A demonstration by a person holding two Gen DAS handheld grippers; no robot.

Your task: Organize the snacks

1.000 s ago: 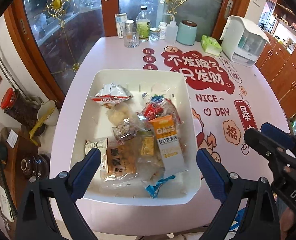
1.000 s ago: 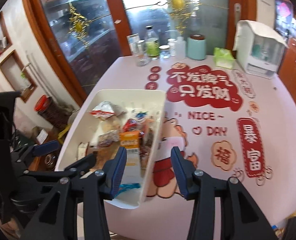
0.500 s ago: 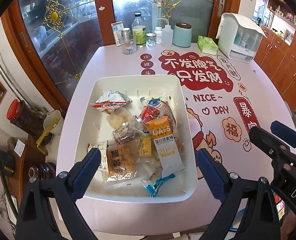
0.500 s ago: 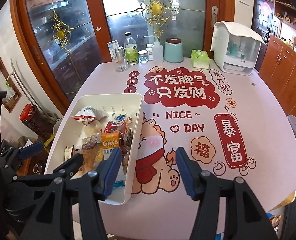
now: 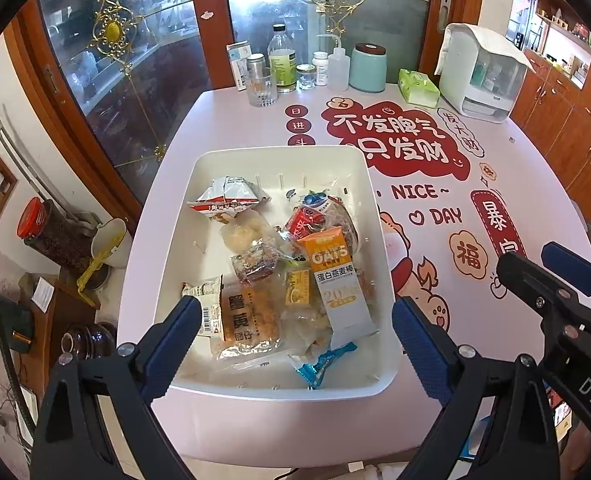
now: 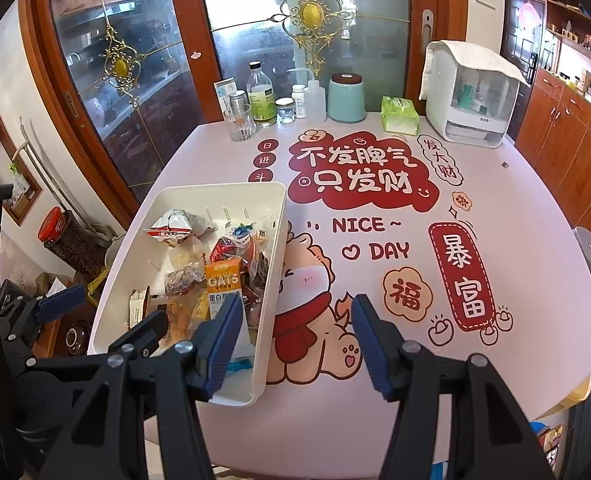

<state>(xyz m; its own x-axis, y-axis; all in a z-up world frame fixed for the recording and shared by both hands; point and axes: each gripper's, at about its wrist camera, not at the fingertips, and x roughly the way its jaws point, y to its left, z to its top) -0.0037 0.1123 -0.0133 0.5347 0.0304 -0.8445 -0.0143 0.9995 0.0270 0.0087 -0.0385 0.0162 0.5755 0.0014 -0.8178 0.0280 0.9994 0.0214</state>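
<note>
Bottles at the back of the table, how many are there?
3: a tall clear bottle with a green label, a small white pill bottle, and a white squeeze bottle. Others may hide behind.

Open right tool (image 6: 293, 334) hovers beside snack bin (image 6: 273, 264).

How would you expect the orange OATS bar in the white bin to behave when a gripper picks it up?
The OATS bar looks flat and fairly stiff, probably light. Its glossy wrapper may slip. It lies atop other packets in the white bin, so they may shift.

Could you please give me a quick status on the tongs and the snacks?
Left tongs open over the bin. Right tongs open, empty. Snacks piled in bin. Nothing blocking.
</note>
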